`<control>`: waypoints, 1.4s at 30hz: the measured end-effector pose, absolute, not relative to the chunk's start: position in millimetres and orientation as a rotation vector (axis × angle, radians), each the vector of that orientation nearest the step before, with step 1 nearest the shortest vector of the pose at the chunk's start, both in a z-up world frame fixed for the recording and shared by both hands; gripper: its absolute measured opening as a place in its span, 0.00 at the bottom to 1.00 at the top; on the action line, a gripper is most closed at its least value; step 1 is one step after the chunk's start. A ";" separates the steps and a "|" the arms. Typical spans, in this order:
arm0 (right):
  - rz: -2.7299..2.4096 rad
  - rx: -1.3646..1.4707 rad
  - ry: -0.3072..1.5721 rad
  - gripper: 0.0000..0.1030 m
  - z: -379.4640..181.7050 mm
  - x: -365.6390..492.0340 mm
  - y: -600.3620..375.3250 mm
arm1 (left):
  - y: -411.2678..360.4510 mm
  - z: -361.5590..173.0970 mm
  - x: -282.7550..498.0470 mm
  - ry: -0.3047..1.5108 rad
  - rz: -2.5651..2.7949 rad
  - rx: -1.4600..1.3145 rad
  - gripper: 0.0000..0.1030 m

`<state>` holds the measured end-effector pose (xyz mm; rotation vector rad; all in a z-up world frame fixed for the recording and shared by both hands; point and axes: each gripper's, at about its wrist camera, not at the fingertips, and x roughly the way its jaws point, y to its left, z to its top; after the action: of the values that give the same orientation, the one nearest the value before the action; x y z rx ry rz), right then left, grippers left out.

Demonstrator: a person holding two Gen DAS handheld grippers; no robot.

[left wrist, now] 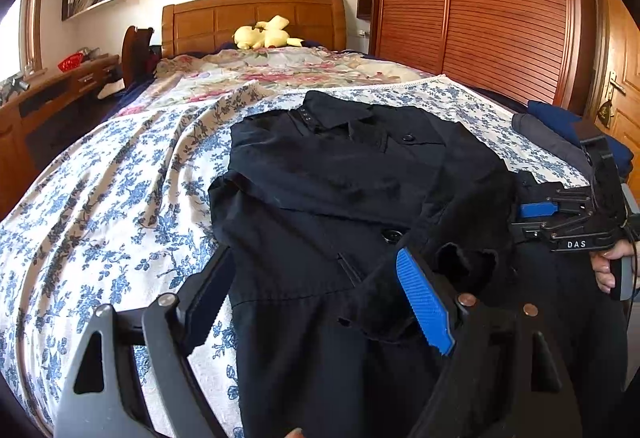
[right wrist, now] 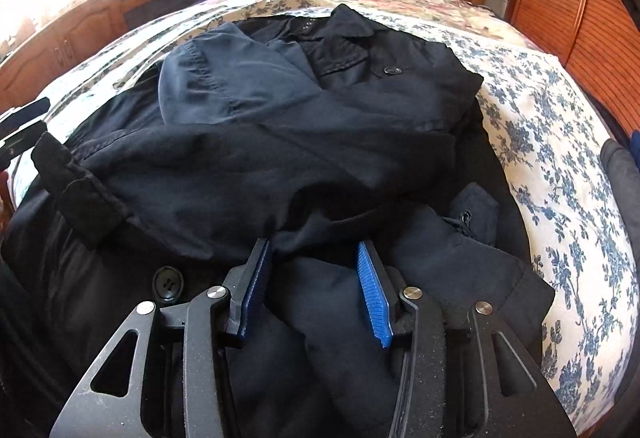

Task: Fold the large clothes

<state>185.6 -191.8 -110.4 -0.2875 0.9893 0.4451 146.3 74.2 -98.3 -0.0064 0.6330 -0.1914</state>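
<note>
A large black coat [left wrist: 340, 173] lies on the bed, collar toward the headboard, with both sleeves folded in across its front. It fills the right wrist view [right wrist: 280, 141]. My left gripper [left wrist: 316, 270] is open wide just above the coat's lower left part, one blue pad over the sleeve cuff [left wrist: 468, 266]. My right gripper [right wrist: 316, 258] is open with cloth bunched between its blue pads, low on the coat's right side. It also shows in the left wrist view [left wrist: 520, 213].
The bed has a blue floral sheet [left wrist: 100, 197] and a pink floral quilt [left wrist: 280, 65]. A yellow plush toy [left wrist: 264, 33] sits by the wooden headboard. Folded dark clothes [left wrist: 560, 133] lie at the bed's right edge. A wardrobe [left wrist: 480, 5] stands right, a desk [left wrist: 52, 89] left.
</note>
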 end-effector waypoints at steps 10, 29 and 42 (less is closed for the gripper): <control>0.456 -0.268 0.968 0.46 -113.3 181.5 -198.5 | 57.6 -116.9 150.9 0.714 -0.287 0.008 0.79; 0.436 -0.273 0.920 0.47 -95.4 168.6 -213.4 | 41.0 -109.2 140.8 0.726 -0.346 0.029 0.02; 0.412 -0.232 0.809 0.47 -50.3 155.7 -259.3 | 80.7 -18.3 123.9 0.592 -0.120 0.026 0.02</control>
<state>155.7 -259.3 -50.3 -0.2321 0.8086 0.4117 123.9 80.7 -18.3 0.0262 0.5917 -0.1201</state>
